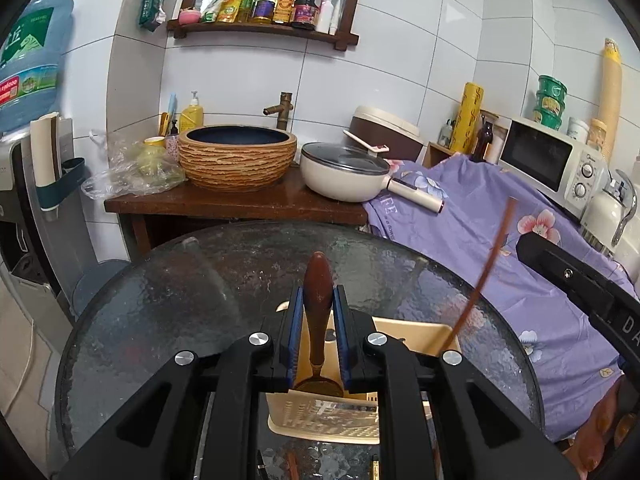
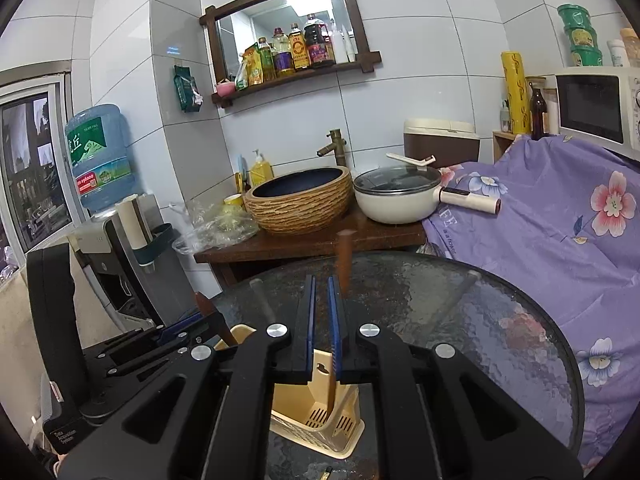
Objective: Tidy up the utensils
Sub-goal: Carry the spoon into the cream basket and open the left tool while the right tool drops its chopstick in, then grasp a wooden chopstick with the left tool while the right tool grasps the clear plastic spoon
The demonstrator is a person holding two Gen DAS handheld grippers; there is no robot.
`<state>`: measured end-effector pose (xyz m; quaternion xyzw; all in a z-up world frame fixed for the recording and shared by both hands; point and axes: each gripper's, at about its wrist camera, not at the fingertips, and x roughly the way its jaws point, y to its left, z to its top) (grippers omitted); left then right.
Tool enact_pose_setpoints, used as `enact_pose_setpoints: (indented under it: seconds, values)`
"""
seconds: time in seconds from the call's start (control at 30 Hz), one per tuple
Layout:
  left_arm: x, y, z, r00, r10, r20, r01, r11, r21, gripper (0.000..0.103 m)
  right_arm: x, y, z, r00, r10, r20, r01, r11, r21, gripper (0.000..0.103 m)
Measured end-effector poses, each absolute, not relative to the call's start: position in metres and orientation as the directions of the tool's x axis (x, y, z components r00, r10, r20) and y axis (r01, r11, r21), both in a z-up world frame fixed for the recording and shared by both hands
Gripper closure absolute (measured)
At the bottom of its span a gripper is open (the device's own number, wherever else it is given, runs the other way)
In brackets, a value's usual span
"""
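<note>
Wooden spoon [image 1: 318,312] upright, handle up, clamped in left hand-held gripper [image 1: 318,336]

home kitchen | microwave [image 1: 560,160] | rice cooker [image 1: 384,128] | oil bottles [image 1: 280,2]

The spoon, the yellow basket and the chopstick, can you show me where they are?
Spoon [image 1: 318,280]: left wrist view, on its brown wooden handle between the pads.
Yellow basket [image 2: 320,428]: right wrist view, on its slotted bottom.
Chopstick [image 2: 344,256]: right wrist view, on its upper end above the right gripper's fingers.
</note>
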<state>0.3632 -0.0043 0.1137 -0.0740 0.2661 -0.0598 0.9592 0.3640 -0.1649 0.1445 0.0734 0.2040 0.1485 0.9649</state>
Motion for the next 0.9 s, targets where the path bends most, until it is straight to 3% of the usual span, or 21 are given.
enact_pose_setpoints:
  seconds: [0.3, 0.43, 0.47, 0.5, 0.53, 0.57, 0.6, 0.67, 0.7, 0.9]
  values:
    - [0.371, -0.009, 0.104, 0.839, -0.158, -0.521, 0.083, 0.983, -0.165, 0.087, 0.359, -0.167, 0.139, 0.878, 0.310, -0.364, -0.258, 0.948, 0.185, 0.096]
    - [0.364, -0.010, 0.108, 0.856, -0.157, -0.492, 0.096, 0.984, -0.148, 0.063, 0.353, -0.164, 0.130, 0.872, 0.309, -0.380, -0.272, 0.951, 0.148, 0.090]
    - [0.361, -0.009, 0.109, 0.863, -0.154, -0.481, 0.097, 0.985, -0.141, 0.058, 0.351, -0.166, 0.128, 0.872, 0.306, -0.382, -0.270, 0.952, 0.145, 0.078]
    - [0.357, -0.009, 0.111, 0.869, -0.148, -0.473, 0.095, 0.986, -0.134, 0.056, 0.348, -0.168, 0.125, 0.879, 0.292, -0.377, -0.258, 0.956, 0.140, 0.056]
    - [0.352, -0.007, 0.112, 0.877, -0.138, -0.461, 0.092, 0.989, -0.120, 0.050, 0.343, -0.171, 0.123, 0.890, 0.276, -0.363, -0.243, 0.961, 0.135, 0.044]
    - [0.347, -0.005, 0.113, 0.885, -0.131, -0.448, 0.090, 0.990, -0.111, 0.041, 0.339, -0.173, 0.122, 0.897, 0.265, -0.354, -0.234, 0.964, 0.129, 0.025]
    - [0.340, -0.002, 0.114, 0.893, -0.127, -0.431, 0.088, 0.990, -0.110, 0.036, 0.334, -0.176, 0.119, 0.905, 0.248, -0.346, -0.219, 0.968, 0.120, 0.015]
    - [0.327, 0.004, 0.114, 0.903, -0.129, -0.409, 0.087, 0.989, -0.121, 0.013, 0.325, -0.180, 0.112, 0.908, 0.236, -0.345, -0.214, 0.972, 0.102, 0.009]
    - [0.317, 0.009, 0.111, 0.909, -0.134, -0.395, 0.088, 0.987, -0.134, 0.008, 0.321, -0.181, 0.108, 0.906, 0.235, -0.351, -0.217, 0.972, 0.090, 0.006]
    - [0.275, 0.020, 0.089, 0.909, -0.150, -0.389, 0.114, 0.987, -0.115, 0.006, 0.291, -0.181, 0.063, 0.843, 0.258, -0.471, -0.264, 0.963, 0.055, 0.006]
